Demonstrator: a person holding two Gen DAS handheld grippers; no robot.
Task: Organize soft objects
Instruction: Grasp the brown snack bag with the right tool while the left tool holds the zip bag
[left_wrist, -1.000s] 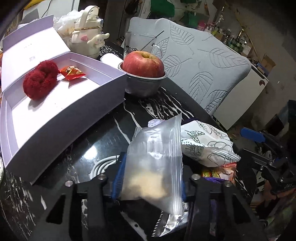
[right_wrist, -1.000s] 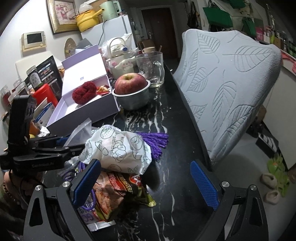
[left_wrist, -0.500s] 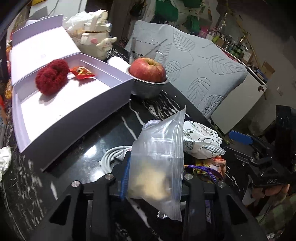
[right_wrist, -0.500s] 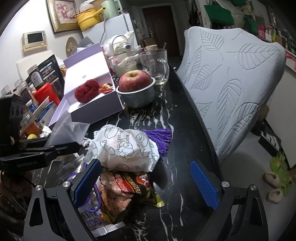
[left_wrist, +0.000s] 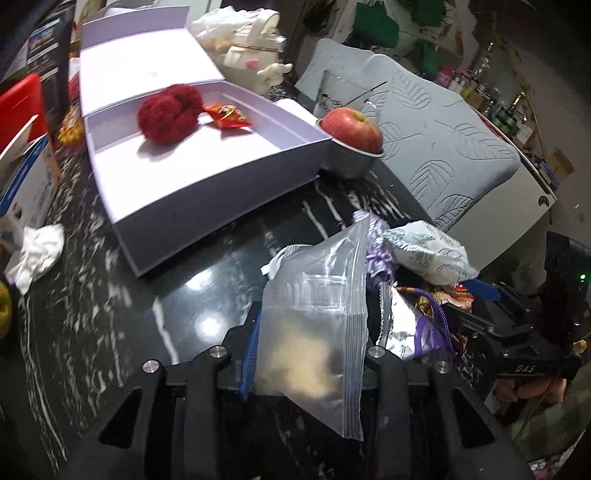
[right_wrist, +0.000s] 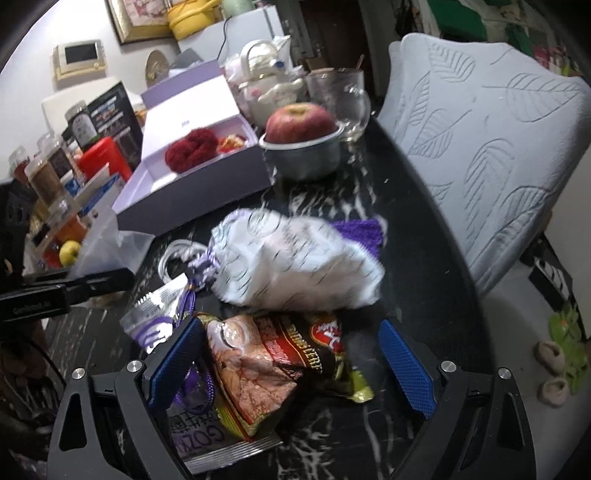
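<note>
A clear zip bag (left_wrist: 314, 332) with pale crumbs inside is clamped between the jaws of the left gripper (left_wrist: 308, 354), above the black marbled table (left_wrist: 110, 314). The right gripper (right_wrist: 288, 365) is held spread wide, its blue pads (right_wrist: 406, 369) set on either side of a dark snack packet (right_wrist: 273, 354) without pinching it. Just beyond, a white printed pouch (right_wrist: 295, 266) is seen. Farther off, a red fluffy ball (left_wrist: 170, 110) is lodged in the open lilac box (left_wrist: 221, 177), beside a bowl (right_wrist: 303, 158) carrying an apple (right_wrist: 299, 122).
</note>
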